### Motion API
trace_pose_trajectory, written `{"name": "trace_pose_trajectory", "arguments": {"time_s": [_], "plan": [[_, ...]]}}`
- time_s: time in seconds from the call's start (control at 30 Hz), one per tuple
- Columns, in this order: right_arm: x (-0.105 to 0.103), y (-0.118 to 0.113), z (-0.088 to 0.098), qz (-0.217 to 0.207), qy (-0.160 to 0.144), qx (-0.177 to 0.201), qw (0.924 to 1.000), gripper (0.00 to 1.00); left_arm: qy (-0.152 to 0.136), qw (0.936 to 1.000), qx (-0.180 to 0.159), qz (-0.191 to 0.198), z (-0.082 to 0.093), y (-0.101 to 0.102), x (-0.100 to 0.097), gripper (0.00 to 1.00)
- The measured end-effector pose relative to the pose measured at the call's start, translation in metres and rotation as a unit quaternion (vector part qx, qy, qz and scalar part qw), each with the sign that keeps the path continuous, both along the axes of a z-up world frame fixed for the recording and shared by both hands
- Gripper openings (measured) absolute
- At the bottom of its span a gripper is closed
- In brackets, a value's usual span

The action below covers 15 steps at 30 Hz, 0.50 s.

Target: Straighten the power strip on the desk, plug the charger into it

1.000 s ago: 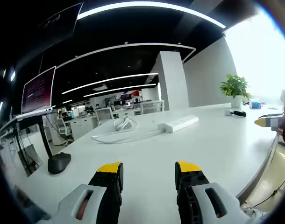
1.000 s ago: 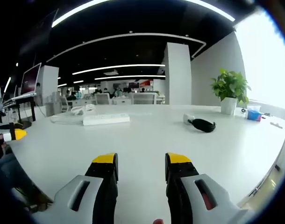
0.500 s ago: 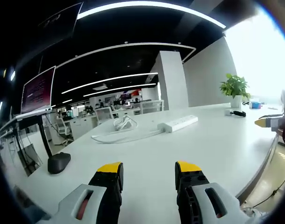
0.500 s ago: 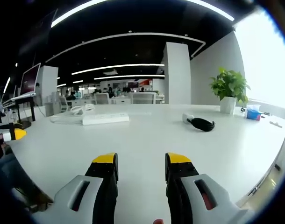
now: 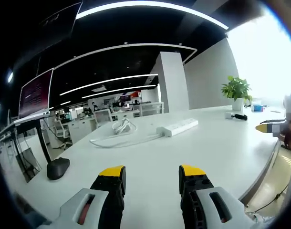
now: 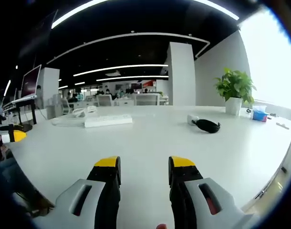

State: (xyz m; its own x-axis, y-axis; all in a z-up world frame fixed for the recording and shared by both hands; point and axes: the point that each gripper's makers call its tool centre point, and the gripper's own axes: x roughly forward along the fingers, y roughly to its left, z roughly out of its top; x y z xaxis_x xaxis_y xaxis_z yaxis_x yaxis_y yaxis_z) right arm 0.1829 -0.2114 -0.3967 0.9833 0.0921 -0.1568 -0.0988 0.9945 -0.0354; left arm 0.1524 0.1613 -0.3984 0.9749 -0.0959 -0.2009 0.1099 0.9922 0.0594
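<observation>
A: Status check. Left claw (image 5: 151, 177) hovers low over the near part of the white tabletop (image 5: 217, 148), jaws apart, nothing between them. Right claw (image 6: 144, 169) likewise: jaws apart, empty.

B: Task items? Power strip (image 5: 177, 127) lies far out on the tabletop, its long body running at a slant to the near edge, white cable (image 5: 118, 138) trailing left into a loose coil. Charger (image 6: 204, 125) with dark cord sits to the right, well apart from the strip.

A: Progress, as I judge it: nothing done yet. Strip untouched and not squared up; charger not lifted, not plugged. Both steps remain.

B: Room to move: broad bare tabletop between the claws and both items, so the reach looks unobstructed. Potted plant (image 6: 235, 90) stands far right beyond the charger; monitor base (image 5: 58, 168) sits at the left edge.

A: Edges: the tabletop rim curves away on the right, close to the other claw's yellow tip. Cable coil could drag when the strip is turned.
</observation>
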Motion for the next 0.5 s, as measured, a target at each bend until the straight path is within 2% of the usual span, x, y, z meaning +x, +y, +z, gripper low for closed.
{"name": "trace_pose_trajectory", "arguments": {"time_s": [0.5], "plan": [[0.0009,0.0012,0.0006,0.006,-0.001,-0.005,1.0,0.4,0.003,1.0,0.0,0.003,-0.0008,0.0028,0.0014,0.45]]}}
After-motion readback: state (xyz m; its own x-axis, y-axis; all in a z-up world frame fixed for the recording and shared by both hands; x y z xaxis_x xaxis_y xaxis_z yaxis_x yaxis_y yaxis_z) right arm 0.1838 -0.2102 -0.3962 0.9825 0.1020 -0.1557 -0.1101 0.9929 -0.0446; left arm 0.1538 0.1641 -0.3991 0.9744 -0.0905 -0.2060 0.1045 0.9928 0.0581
